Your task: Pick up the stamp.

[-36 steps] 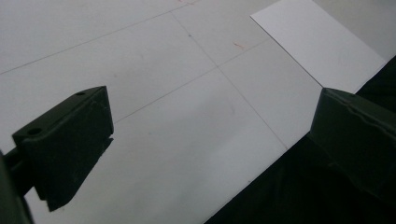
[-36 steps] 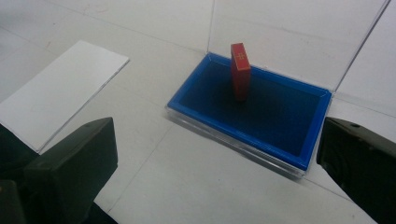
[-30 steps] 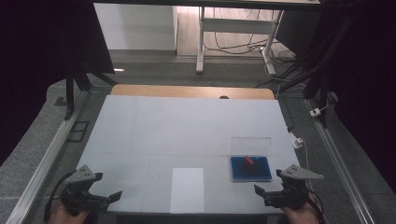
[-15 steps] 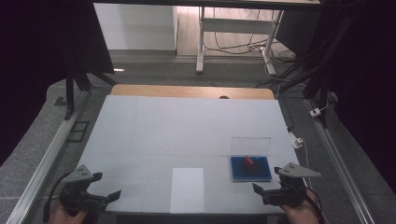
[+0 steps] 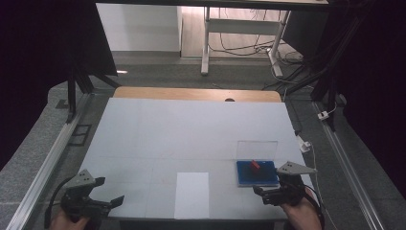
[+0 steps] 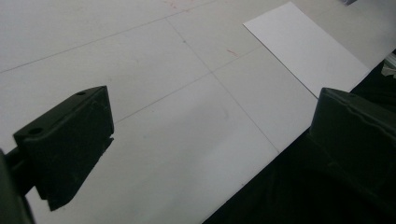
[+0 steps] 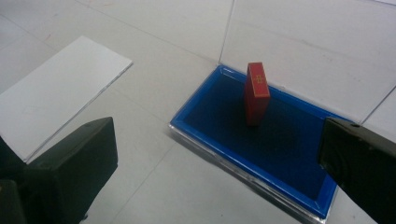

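The blue tray (image 7: 261, 140) holds one upright red block (image 7: 256, 93). The right gripper (image 7: 219, 154), jaws open and empty, is just short of it; the left gripper (image 6: 205, 140) is likewise open.

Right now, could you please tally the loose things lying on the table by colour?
White: 1, the white sheet
Blue: 1, the blue tray, its clear lid standing open
Red: 1, the red block standing upright in the tray
Total: 3
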Tool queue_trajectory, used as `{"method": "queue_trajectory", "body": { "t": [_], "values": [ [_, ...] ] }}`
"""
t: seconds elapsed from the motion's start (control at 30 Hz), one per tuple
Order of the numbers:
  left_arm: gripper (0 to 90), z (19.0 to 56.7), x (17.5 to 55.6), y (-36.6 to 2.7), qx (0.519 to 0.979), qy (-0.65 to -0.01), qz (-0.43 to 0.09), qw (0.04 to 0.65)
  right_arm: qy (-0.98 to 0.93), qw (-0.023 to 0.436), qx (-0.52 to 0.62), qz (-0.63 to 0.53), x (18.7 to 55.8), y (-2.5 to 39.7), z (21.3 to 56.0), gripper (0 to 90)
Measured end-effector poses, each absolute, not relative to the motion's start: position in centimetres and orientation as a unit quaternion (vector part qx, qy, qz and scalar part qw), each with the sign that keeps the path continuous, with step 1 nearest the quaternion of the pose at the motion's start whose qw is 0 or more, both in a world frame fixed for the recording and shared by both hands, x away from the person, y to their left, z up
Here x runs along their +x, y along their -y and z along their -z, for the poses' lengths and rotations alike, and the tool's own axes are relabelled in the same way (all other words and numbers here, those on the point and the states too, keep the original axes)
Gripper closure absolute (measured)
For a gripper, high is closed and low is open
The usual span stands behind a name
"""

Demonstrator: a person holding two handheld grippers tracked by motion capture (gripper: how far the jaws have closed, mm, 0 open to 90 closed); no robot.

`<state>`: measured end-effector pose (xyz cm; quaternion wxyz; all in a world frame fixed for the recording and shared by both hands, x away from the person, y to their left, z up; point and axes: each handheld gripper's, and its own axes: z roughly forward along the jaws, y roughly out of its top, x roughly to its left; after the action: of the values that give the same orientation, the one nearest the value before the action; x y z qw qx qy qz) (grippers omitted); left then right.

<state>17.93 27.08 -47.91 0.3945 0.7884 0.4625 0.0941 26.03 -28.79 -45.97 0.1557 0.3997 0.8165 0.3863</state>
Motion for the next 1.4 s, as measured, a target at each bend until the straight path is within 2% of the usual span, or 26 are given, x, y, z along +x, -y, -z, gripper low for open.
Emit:
{"method": "queue_trajectory", "body": {
  "t": [0.53,1.17,1.23,1.27,1.33,1.4],
  "values": [
    [0.3,47.9,18.0,-26.8,0.794,-0.458,-0.096,0.387,-0.825,0.145,0.398,-0.374,28.6,27.5,46.5,0.0],
    [0.3,48.0,18.1,-26.7,0.798,-0.459,-0.094,0.38,-0.837,0.153,0.415,-0.323,32.2,26.8,47.9,0.0],
    [0.3,48.0,18.1,-26.6,0.8,-0.458,-0.094,0.377,-0.838,0.153,0.414,-0.322,32.4,26.8,47.9,1.1],
    [0.3,48.0,18.1,-26.6,0.8,-0.457,-0.094,0.377,-0.84,0.149,0.413,-0.318,32.6,26.8,47.9,6.9],
    [0.3,48.0,18.1,-26.6,0.8,-0.458,-0.094,0.376,-0.841,0.151,0.412,-0.317,32.7,26.8,47.9,9.7],
    [0.3,48.0,18.2,-26.6,0.8,-0.458,-0.093,0.376,-0.846,0.156,0.403,-0.313,32.8,26.8,47.8,17.8]
  ]
}}
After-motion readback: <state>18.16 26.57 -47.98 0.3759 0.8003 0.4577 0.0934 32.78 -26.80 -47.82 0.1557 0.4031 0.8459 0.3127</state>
